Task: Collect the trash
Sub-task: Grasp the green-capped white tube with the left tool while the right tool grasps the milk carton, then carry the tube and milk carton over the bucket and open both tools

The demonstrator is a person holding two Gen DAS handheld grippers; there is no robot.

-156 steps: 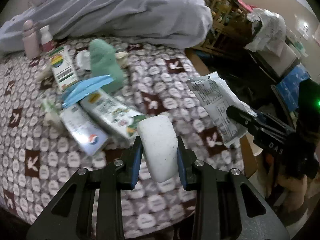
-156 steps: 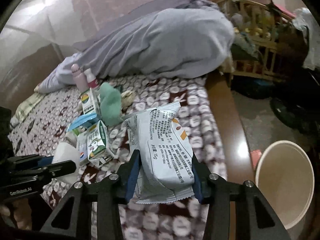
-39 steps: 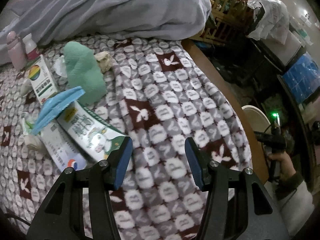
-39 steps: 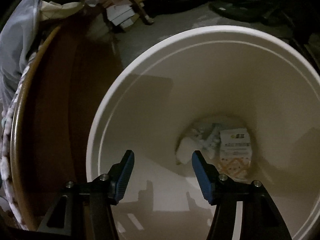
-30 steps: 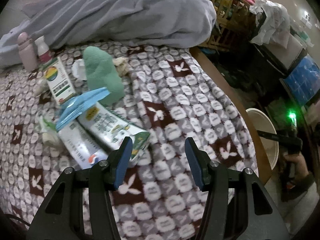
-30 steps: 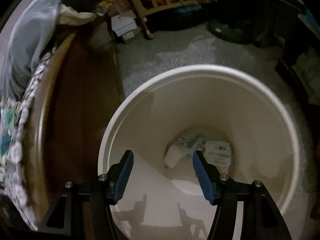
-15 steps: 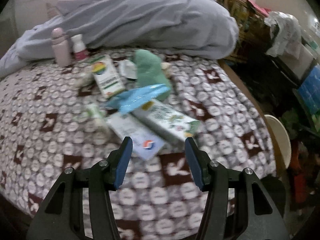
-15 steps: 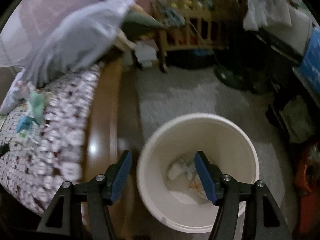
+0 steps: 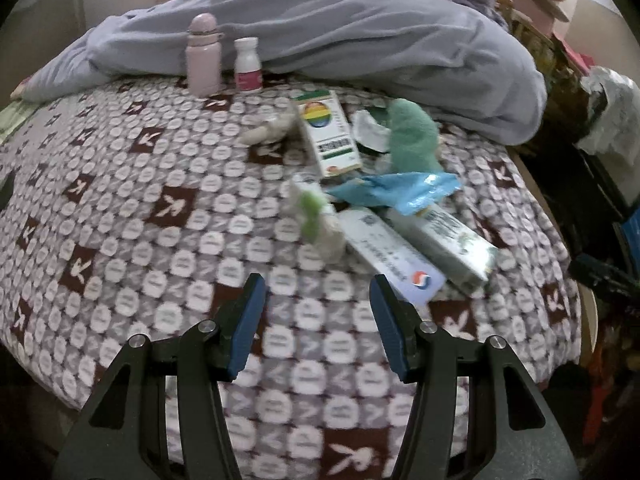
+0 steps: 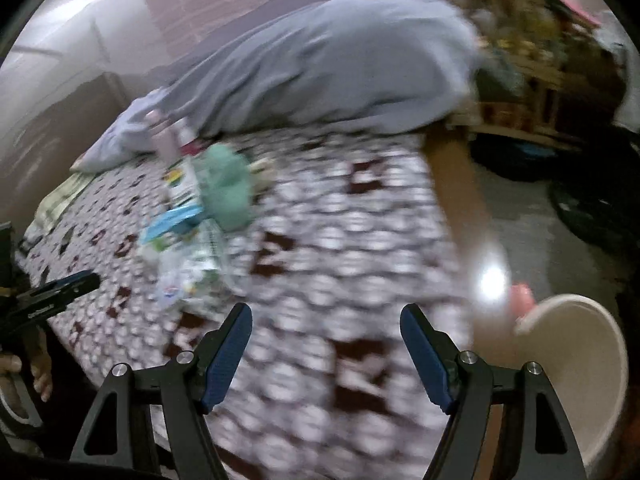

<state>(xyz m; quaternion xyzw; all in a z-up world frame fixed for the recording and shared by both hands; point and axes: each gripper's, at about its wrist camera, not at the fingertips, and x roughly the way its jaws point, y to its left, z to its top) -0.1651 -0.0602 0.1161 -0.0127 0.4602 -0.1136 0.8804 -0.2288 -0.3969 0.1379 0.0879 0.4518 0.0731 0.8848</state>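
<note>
Fingers of both grippers stand apart with nothing between them: the left gripper (image 9: 316, 324) is held parted over bare blanket, while the right gripper's (image 10: 326, 354) jaws are opening, empty, apparently readied for the next pickup.

Spread across the bed, the patterned blanket (image 9: 132, 216) serves as the work surface, with a bunched grey quilt (image 9: 360, 36) pushed to its far side, which leaves the litter exposed. Down on the floor beside the bed's wooden edge, the white bin (image 10: 584, 364) sits just right of the right gripper, placed within easy swing of the mattress so that trash can be dropped in.

Remaining trash lies clustered mid-blanket, just ahead and right of the left gripper: a green cloth (image 9: 412, 136), two long cartons (image 9: 420, 248) lying side by side, a rainbow-marked box (image 9: 328, 132), a blue wrapper (image 9: 400, 192) draped across the cartons' far ends, and a crumpled green-and-white scrap (image 9: 316, 216). A pink bottle (image 9: 203, 56) and a small white bottle (image 9: 248, 66) stand upright against the quilt, seemingly keepers rather than rubbish.
</note>
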